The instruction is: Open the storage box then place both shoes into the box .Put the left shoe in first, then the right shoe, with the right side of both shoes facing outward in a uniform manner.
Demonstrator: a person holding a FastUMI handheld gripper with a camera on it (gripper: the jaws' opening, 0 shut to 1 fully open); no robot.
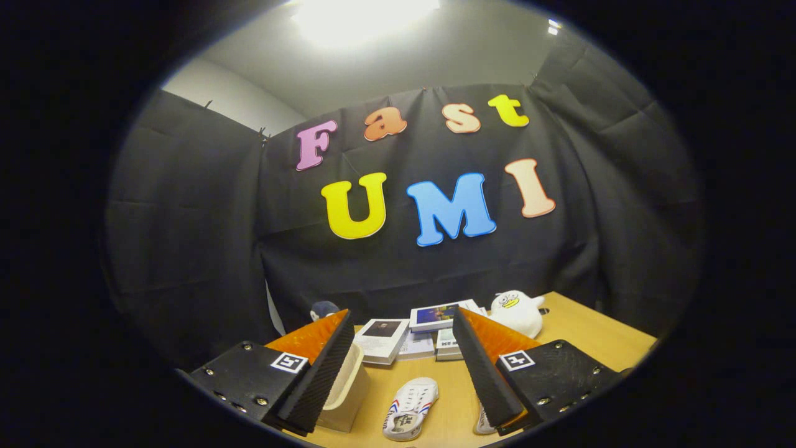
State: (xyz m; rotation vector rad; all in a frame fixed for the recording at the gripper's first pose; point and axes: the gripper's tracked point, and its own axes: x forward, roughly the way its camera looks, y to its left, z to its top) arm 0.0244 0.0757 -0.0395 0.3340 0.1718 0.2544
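Hovering above the surface (597, 330) with fingers spread and empty, the tool (398, 379) has the box (345, 389) just beside its left finger; one shoe (410, 407) lies between the fingers, its long axis running away, the other (484, 422) peeks under the right finger.

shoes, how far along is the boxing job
Nothing looks done yet. One shoe lies on the table between the fingers, the other shoe peeks out beside the right finger. The hand-held gripper is open, holding nothing. The storage box sits by the left finger. Left: opening it, then both shoes in.
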